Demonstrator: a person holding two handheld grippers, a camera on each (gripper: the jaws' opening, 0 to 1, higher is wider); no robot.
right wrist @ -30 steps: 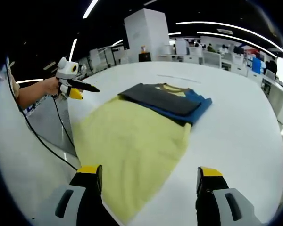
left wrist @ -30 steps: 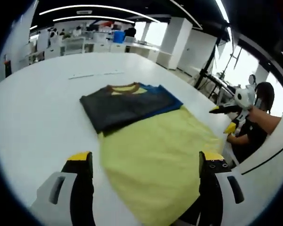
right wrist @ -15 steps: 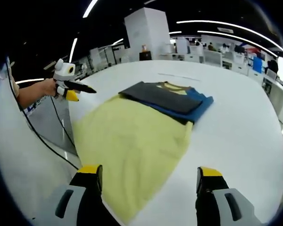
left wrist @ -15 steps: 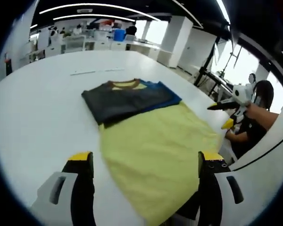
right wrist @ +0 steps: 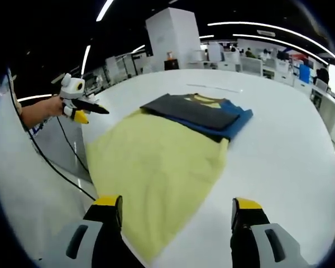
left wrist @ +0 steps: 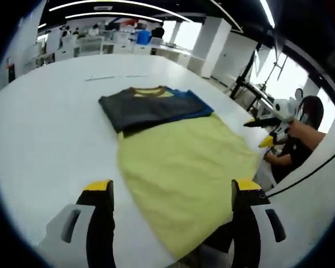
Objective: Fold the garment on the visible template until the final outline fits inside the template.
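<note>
A folded garment [left wrist: 151, 107], dark grey over blue with a yellow collar, lies on the far end of a flat yellow sheet [left wrist: 184, 167] on the white table [left wrist: 50, 123]. My left gripper [left wrist: 172, 187] hovers open above the sheet's near edge, holding nothing. In the right gripper view the same folded garment [right wrist: 198, 114] rests at the far end of the yellow sheet [right wrist: 153, 167], and my right gripper [right wrist: 176, 202] stands open over the near edge, holding nothing. Each gripper appears in the other's view, held by a hand off the table's edge: the right gripper [left wrist: 265, 131] and the left gripper [right wrist: 81, 106].
The table's edge [left wrist: 268, 178] runs close past the sheet's right side, and a seated person [left wrist: 301, 139] is beyond it. A cable [right wrist: 56, 162] hangs from the left gripper. Desks and white pillars [right wrist: 176, 36] stand far behind. Bare table [right wrist: 285, 156] lies right of the garment.
Both cameras have drifted a little. The garment and the yellow sheet lie as before. Both grippers stay open and hold nothing.
</note>
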